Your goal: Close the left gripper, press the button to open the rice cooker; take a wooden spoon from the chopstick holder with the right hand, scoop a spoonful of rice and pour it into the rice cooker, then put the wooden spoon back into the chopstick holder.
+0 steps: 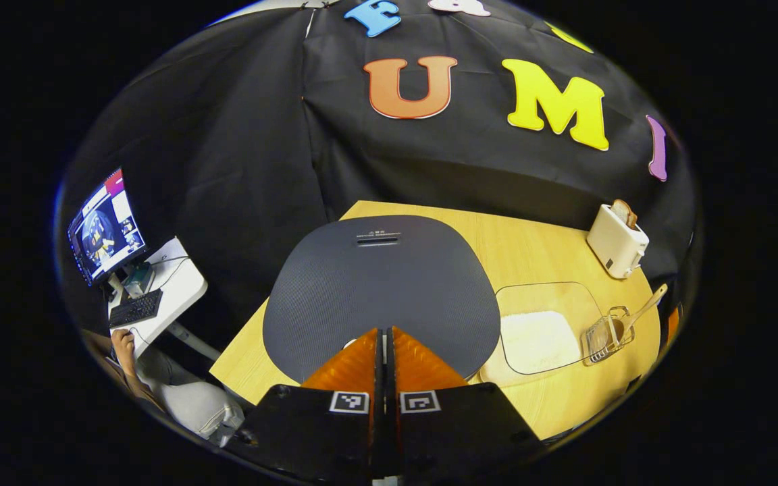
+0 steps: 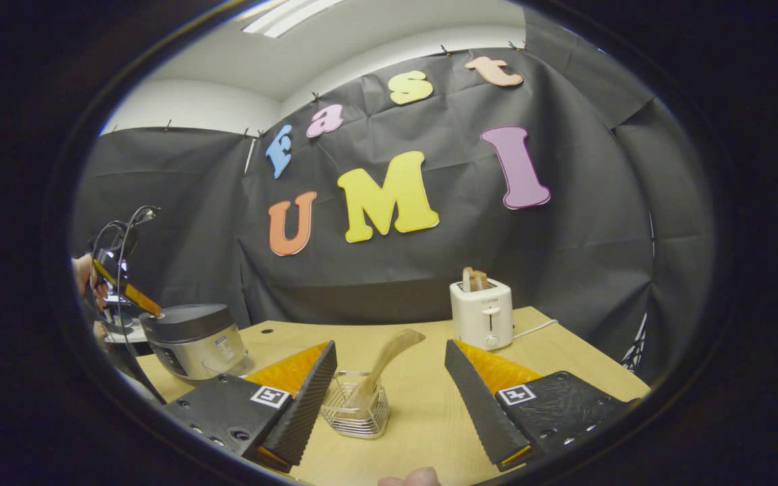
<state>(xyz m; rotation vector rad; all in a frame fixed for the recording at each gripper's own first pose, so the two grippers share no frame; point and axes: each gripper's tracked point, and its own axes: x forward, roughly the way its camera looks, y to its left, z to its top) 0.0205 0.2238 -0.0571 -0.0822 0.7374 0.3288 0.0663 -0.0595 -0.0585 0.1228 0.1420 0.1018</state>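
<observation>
The rice cooker [image 1: 379,283] has a dark grey lid, which lies closed right under my left gripper [image 1: 385,334]. That gripper is shut with nothing between its fingers, its tips over the lid's near edge. In the right gripper view the rice cooker [image 2: 193,337] stands at the left with the left gripper [image 2: 129,290] above its lid. A wooden spoon [image 2: 385,361] leans in the clear chopstick holder [image 2: 356,405], between the spread fingers of my open right gripper [image 2: 389,398]. White rice [image 1: 539,341] lies in a clear tray [image 1: 591,297] beside the cooker, next to the chopstick holder [image 1: 606,335].
A white toaster [image 2: 482,312] with bread in it stands at the back of the wooden table [image 2: 423,432]; its cord runs right. Left of the table a small desk [image 1: 173,283] carries a monitor [image 1: 105,229] and keyboard, with a seated person's arm [image 1: 125,351] below.
</observation>
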